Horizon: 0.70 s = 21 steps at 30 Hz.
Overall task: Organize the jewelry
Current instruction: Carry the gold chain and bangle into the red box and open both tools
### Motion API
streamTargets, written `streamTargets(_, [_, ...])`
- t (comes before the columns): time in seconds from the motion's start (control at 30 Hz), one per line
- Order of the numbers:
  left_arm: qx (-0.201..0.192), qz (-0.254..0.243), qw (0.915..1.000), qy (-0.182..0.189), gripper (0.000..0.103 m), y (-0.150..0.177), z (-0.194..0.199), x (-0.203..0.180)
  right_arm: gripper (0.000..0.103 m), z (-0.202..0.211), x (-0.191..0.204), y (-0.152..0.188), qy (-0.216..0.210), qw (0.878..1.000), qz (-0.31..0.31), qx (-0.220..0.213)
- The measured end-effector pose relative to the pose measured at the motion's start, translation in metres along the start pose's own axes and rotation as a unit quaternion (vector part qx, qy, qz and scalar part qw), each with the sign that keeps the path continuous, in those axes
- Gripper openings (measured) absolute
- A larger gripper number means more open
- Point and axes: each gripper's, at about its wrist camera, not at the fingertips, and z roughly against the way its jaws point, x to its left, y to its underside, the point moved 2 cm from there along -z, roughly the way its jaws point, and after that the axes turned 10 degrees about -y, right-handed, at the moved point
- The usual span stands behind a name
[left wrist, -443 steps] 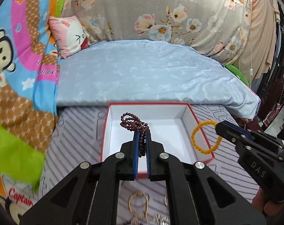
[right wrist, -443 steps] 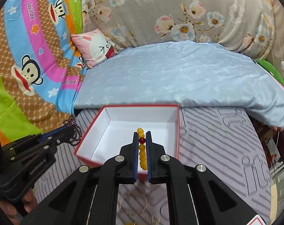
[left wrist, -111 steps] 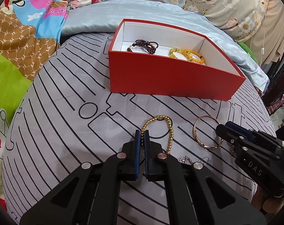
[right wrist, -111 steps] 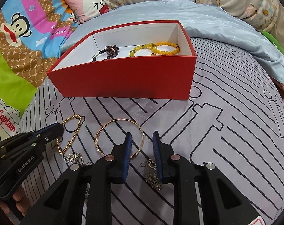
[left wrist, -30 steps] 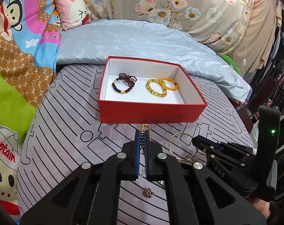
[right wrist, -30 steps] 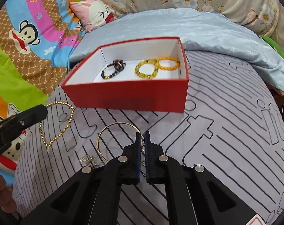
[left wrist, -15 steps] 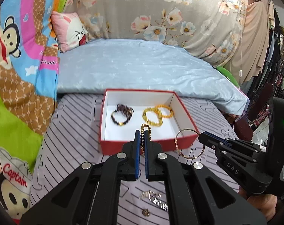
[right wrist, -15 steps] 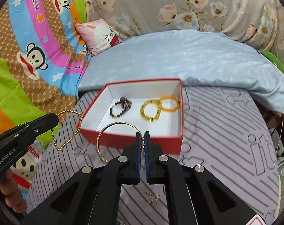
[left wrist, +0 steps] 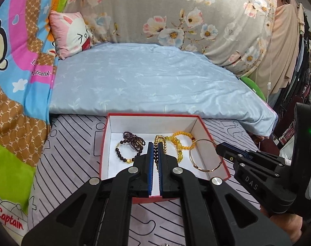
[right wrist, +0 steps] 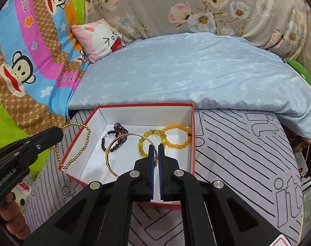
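Observation:
A red box (left wrist: 104, 143) (right wrist: 193, 143) with a white inside sits on the striped grey sheet. It holds a dark bead bracelet (left wrist: 127, 150) (right wrist: 114, 138) and yellow bead bracelets (left wrist: 181, 141) (right wrist: 176, 137). My left gripper (left wrist: 155, 146) (right wrist: 60, 132) is shut on a gold bead chain (left wrist: 160, 141) (right wrist: 77, 145), which hangs over the box in the left wrist view and beside its left wall in the right wrist view. My right gripper (right wrist: 155, 148) (left wrist: 218, 148) is shut on a thin gold bangle (right wrist: 114, 153) (left wrist: 204, 155), held above the box.
A folded pale blue quilt (left wrist: 151, 82) lies just behind the box. Cartoon bedding (right wrist: 22, 61) and a pink pillow (left wrist: 71, 32) rise at the left, a floral cover (left wrist: 176, 14) at the back. Clothes (left wrist: 305, 65) hang at the right edge. A person's hand (right wrist: 9, 215) grips the left handle.
Both grippers have risen and moved forward from above the sheet to over the box, carrying the gold chain and the bangle. The loose pieces on the sheet have dropped out of view.

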Motion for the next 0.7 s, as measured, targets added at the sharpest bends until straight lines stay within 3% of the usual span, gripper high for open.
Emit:
streamTargets(0.3, [0.039,0.002,0.9992,-0.003,0.003,0.015,-0.047,0.006,0.004,-0.045,-0.008,0.01,0.002,0.999,-0.007,0.034])
streamTargets(0.7, [0.073,-0.001,0.9971,-0.022,0.003,0.031,-0.08,0.017,0.005,-0.069,-0.004,0.014,0.003,0.999,-0.003,0.052])
